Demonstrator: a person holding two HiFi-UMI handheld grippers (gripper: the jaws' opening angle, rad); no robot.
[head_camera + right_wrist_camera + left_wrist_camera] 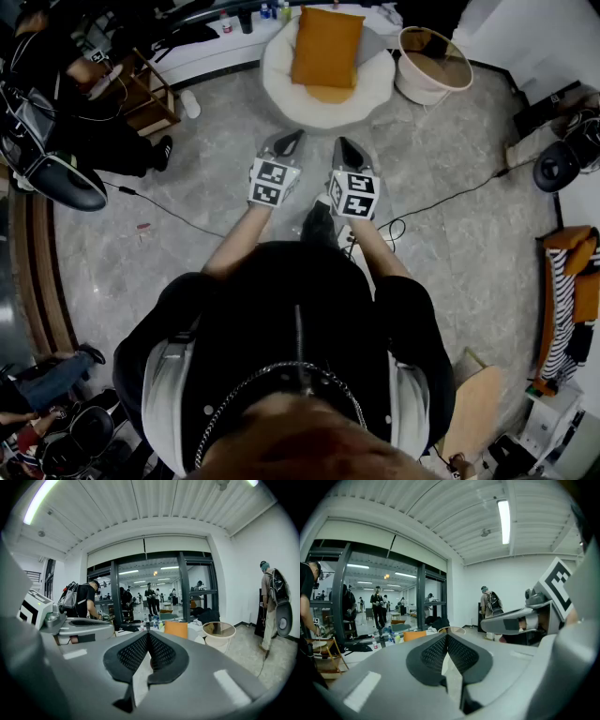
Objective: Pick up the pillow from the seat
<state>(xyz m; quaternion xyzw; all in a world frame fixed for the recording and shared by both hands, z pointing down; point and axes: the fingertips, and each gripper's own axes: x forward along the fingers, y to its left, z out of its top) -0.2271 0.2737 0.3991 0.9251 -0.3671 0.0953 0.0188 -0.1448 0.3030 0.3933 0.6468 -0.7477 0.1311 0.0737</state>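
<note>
On the white seat (281,94), an orange pillow (326,47).

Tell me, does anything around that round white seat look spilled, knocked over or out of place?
Nothing stands out. The orange pillow rests on the round white seat, and the round side table beside it stands upright. Only a black cable trails loose across the floor.
</note>
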